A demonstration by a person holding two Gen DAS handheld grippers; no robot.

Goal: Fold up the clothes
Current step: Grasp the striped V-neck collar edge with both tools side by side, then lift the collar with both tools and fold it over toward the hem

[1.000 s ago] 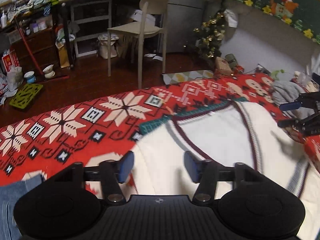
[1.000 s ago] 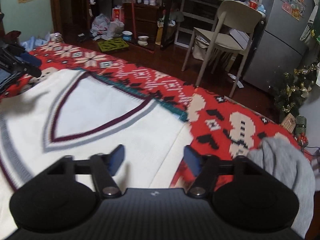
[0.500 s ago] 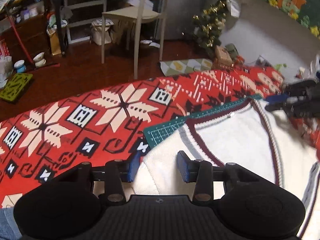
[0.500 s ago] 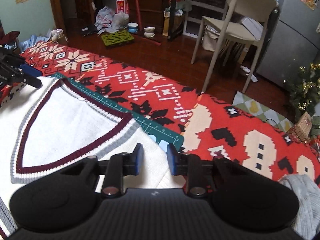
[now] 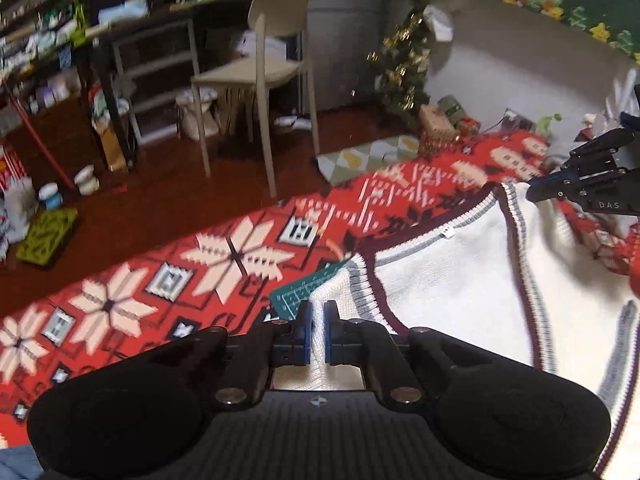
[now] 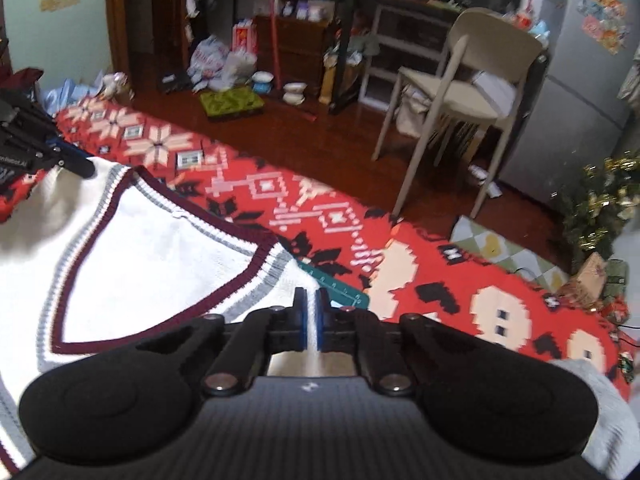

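The white vest (image 5: 460,288) lies face up on the red blanket (image 5: 132,292), its V-neck with maroon and grey trim pointing back toward the person. The left gripper (image 5: 316,330) has just been closing, and its blue pads now pinch white knit at one shoulder of the vest. The right gripper (image 6: 310,322) has just been closing too, and it pinches the other shoulder. From each wrist camera the other gripper shows at the far shoulder, so the 2 grips sit one at each end of the neckline. My guess is that holding both shoulders lets the person lift the top edge evenly and carry it over for a fold, or shake the vest flat first.

A green cutting mat (image 6: 340,288) peeks out from under the vest right at each grip, under the knit and over the blanket. It could snag or lift with the cloth if a pad has caught its corner; I cannot tell whether it has.

A grey garment (image 6: 592,396) lies on the blanket beside the right gripper, near enough to get dragged if the vest swings that way. Beyond the blanket's edge stand a beige chair (image 5: 268,60), a small Christmas tree (image 5: 400,68) and cluttered shelves, all well apart.
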